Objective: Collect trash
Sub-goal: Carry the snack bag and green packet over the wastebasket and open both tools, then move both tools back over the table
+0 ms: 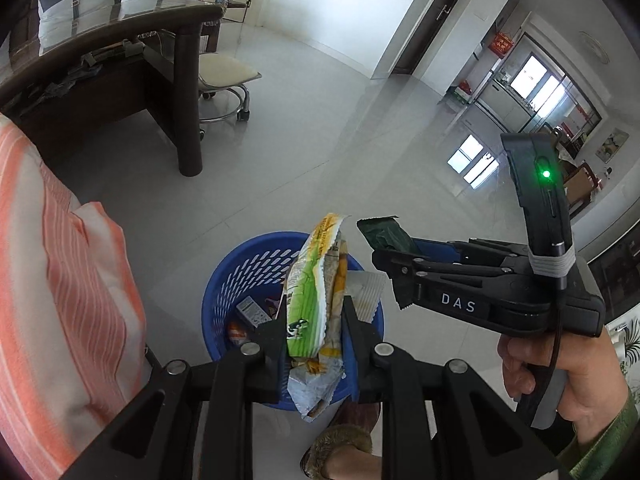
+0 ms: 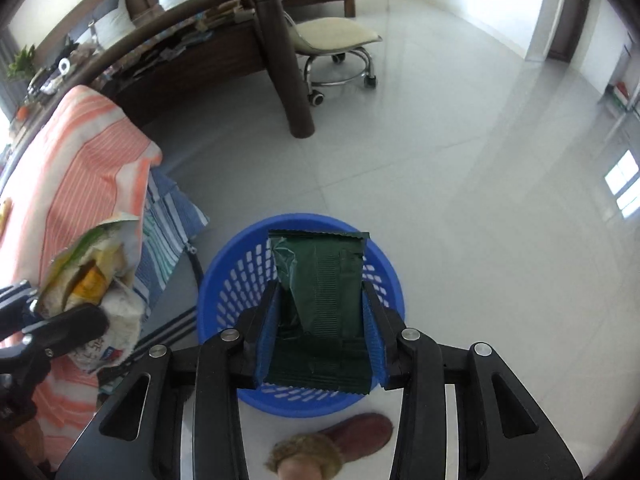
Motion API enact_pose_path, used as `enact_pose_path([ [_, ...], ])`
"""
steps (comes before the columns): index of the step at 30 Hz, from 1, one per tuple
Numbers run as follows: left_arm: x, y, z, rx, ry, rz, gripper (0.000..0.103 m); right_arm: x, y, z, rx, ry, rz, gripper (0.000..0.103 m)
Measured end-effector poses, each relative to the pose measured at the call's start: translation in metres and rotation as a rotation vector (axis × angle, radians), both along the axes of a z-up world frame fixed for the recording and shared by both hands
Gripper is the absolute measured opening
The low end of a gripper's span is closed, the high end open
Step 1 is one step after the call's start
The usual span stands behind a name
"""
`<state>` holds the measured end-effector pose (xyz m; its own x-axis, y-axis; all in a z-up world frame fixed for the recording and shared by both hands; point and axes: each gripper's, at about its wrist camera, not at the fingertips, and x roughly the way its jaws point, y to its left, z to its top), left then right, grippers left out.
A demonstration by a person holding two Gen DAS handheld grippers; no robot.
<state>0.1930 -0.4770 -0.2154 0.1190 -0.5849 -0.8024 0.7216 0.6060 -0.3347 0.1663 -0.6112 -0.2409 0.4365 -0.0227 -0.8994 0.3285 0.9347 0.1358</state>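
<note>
Left gripper (image 1: 314, 320) is clamped on a crumpled green-and-yellow snack bag (image 1: 316, 304); the bag stands upright between the jaws, its torn top above the fingertips and its silver lower end hanging below them. It hangs directly over the blue basket (image 1: 224, 280).

Right gripper (image 2: 320, 312) is closed on a flat dark green wrapper (image 2: 324, 280), pinched at both side edges, with its crimped top edge clear of the fingertips. The wrapper is also above the basket, whose perforated wall and rim frame it in the right wrist view. In the left wrist view the right gripper comes in from the right side, held by a hand (image 1: 560, 376), wrapper end pointing toward the snack bag, near but apart.

The basket sits on a pale tiled floor (image 2: 460, 200). A small box (image 1: 252, 312) and other scraps lie inside it. An orange-striped cloth (image 1: 60, 280) is just left of the basket. A slippered foot (image 2: 344, 440) is beside the basket's near rim. A dark wooden desk (image 2: 224, 52) and a wheeled stool (image 2: 336, 36) stand farther back.
</note>
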Motion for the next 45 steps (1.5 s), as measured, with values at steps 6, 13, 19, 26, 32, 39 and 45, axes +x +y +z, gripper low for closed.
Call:
enact_pose_path([
  [6, 0.009, -0.011, -0.017, 0.005, 0.011, 0.011, 0.055, -0.011, -0.014, -0.007, 0.056, 0.005, -0.015, 0.059],
  [13, 0.002, 0.028, 0.028, -0.070, -0.075, 0.054, 0.055, -0.016, -0.012, 0.018, -0.014, -0.074, -0.039, 0.066],
  [19, -0.019, 0.101, 0.091, -0.136, -0.225, 0.101, 0.069, -0.031, 0.022, 0.084, -0.236, -0.319, -0.063, 0.092],
  [26, -0.035, 0.221, 0.077, 0.016, -0.301, 0.226, 0.071, -0.033, 0.099, 0.123, -0.392, -0.516, 0.024, 0.099],
  [32, -0.040, 0.344, 0.056, 0.126, -0.328, 0.398, 0.071, -0.021, 0.200, 0.113, -0.393, -0.528, 0.259, 0.099],
  [39, -0.027, 0.461, 0.048, 0.159, -0.280, 0.556, 0.071, -0.013, 0.336, 0.090, -0.123, -0.445, 0.566, 0.099],
  [45, -0.019, 0.515, 0.037, 0.123, -0.214, 0.616, 0.071, 0.004, 0.416, 0.055, -0.129, -0.338, 0.690, 0.099],
])
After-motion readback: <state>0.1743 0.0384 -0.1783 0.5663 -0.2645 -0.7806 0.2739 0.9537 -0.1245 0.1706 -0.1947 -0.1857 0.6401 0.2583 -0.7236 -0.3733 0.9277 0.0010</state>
